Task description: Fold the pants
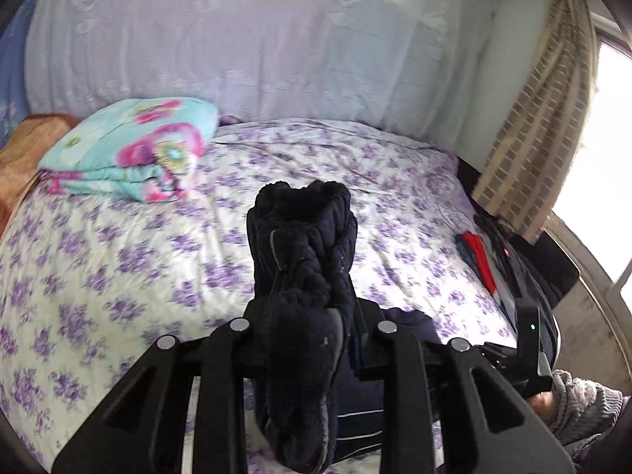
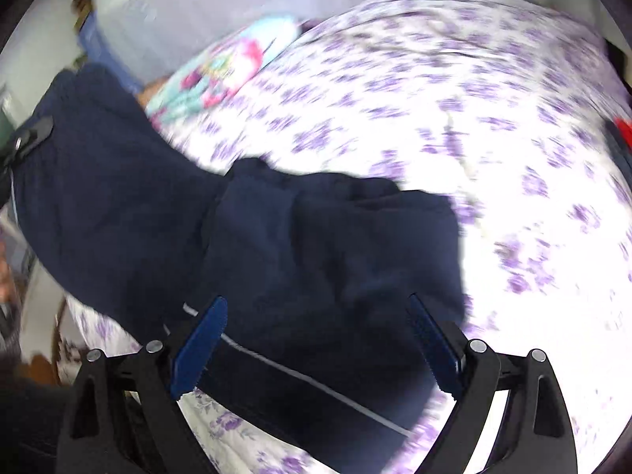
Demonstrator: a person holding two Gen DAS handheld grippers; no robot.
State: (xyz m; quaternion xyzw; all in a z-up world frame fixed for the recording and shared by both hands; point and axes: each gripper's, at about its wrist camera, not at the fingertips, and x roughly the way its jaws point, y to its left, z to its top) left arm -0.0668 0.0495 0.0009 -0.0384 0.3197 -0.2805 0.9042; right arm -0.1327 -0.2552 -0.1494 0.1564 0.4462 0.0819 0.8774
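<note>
The pants [image 2: 308, 260] are dark navy with a thin white side stripe and lie bunched across the near part of the bed. My left gripper [image 1: 304, 308] is shut on the ribbed waistband [image 1: 304, 229], which stands up bunched between its jaws, lifted above the bed. The same gripper shows at the far left of the right wrist view [image 2: 31, 138], holding the cloth up. My right gripper [image 2: 316, 316] is open, its blue-padded fingers [image 2: 201, 343] spread on either side of the navy cloth just above it. The view is motion-blurred.
The bed [image 1: 118, 268] has a white sheet with purple flowers. A folded turquoise and pink floral blanket [image 1: 130, 150] lies at the far left. A pale headboard cover [image 1: 237, 47] is behind. Red and dark items [image 1: 480, 256] sit at the right edge, by a curtain [image 1: 537, 118].
</note>
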